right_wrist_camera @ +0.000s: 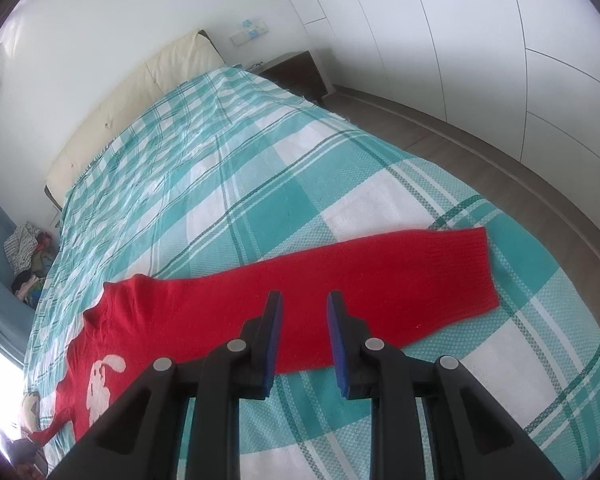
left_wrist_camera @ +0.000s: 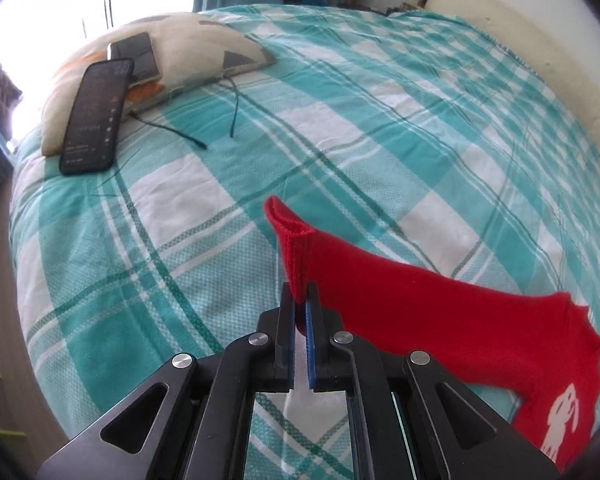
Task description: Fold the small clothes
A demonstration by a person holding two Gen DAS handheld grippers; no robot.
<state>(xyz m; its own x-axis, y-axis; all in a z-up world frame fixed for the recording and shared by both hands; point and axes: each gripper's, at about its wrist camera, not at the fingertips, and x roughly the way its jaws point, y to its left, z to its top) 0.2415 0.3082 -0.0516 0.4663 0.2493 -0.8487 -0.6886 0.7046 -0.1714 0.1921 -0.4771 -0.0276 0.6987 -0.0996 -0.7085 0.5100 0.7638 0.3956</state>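
A small red sweater [left_wrist_camera: 440, 320] with a white rabbit print [left_wrist_camera: 562, 416] lies on the teal-and-white plaid bedspread [left_wrist_camera: 340, 120]. My left gripper [left_wrist_camera: 300, 300] is shut on the cuff end of one sleeve [left_wrist_camera: 292, 240], which stands lifted off the bed. In the right wrist view the sweater [right_wrist_camera: 148, 332] spreads to the left and its other sleeve [right_wrist_camera: 400, 276] lies flat, stretched toward the right. My right gripper [right_wrist_camera: 303, 300] hovers just above that sleeve, jaws partly apart with nothing pinched between them.
A pillow [left_wrist_camera: 172, 52] at the far left of the bed carries a black phone [left_wrist_camera: 94, 116], a dark wallet [left_wrist_camera: 134, 54] and thin cables [left_wrist_camera: 204, 120]. A cream headboard [right_wrist_camera: 132, 92], a dark nightstand [right_wrist_camera: 296, 72], white wardrobe doors [right_wrist_camera: 500, 40] and a clothes pile [right_wrist_camera: 28, 256] surround the bed.
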